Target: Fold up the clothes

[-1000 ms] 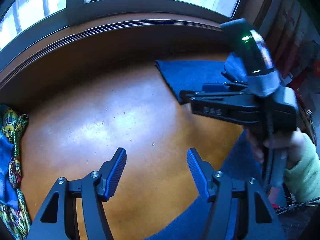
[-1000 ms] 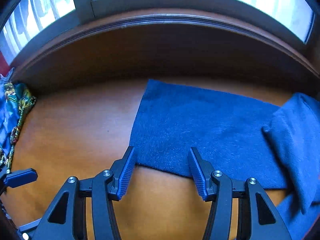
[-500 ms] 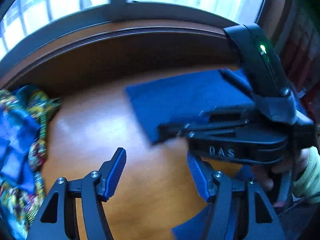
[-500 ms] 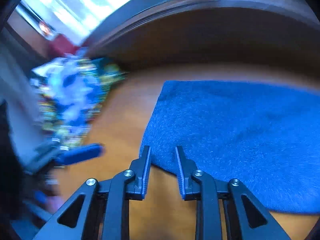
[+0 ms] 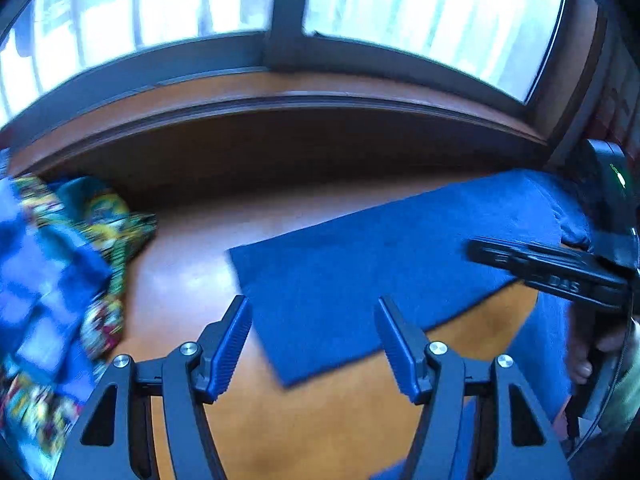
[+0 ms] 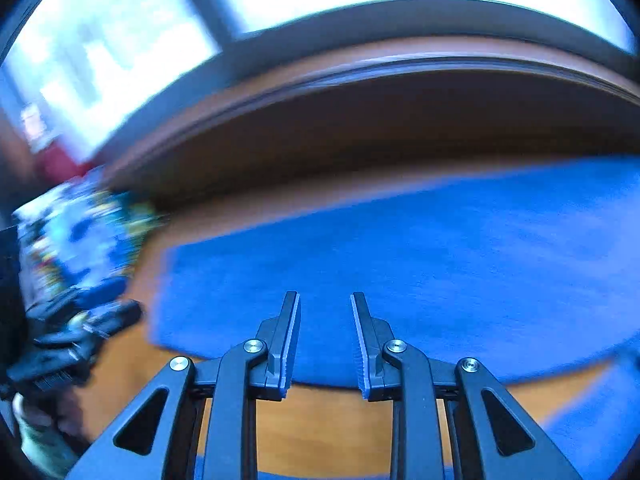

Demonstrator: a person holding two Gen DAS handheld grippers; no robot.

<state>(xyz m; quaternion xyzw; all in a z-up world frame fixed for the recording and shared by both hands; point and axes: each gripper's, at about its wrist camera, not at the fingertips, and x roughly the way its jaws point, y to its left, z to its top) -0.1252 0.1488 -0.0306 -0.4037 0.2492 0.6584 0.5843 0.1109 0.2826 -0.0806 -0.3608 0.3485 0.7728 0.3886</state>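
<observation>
Holding both grippers over the wooden table (image 5: 192,256), I see the blue cloth (image 5: 360,268) spread flat across its middle and right part, with one corner pointing toward the near edge. My left gripper (image 5: 312,344) is spread wide and grips nothing — that near corner of the cloth lies between its fingers (image 5: 232,344) in the left view, though I cannot tell whether they touch it. My right gripper (image 6: 325,340) has its jaws narrowed but still apart, with a clear gap between the pads; it hangs above the near edge of the cloth (image 6: 400,264) and pinches nothing. In the left view it (image 5: 544,268) comes in from the right side, held by a hand (image 5: 588,344) in a pale sleeve. A heap of patterned clothes (image 5: 52,280) sits at the left edge of the table, well apart from the blue cloth. The right view is blurred — the heap (image 6: 76,240) is only a smear there. A window (image 5: 280,12) runs behind the far edge.
</observation>
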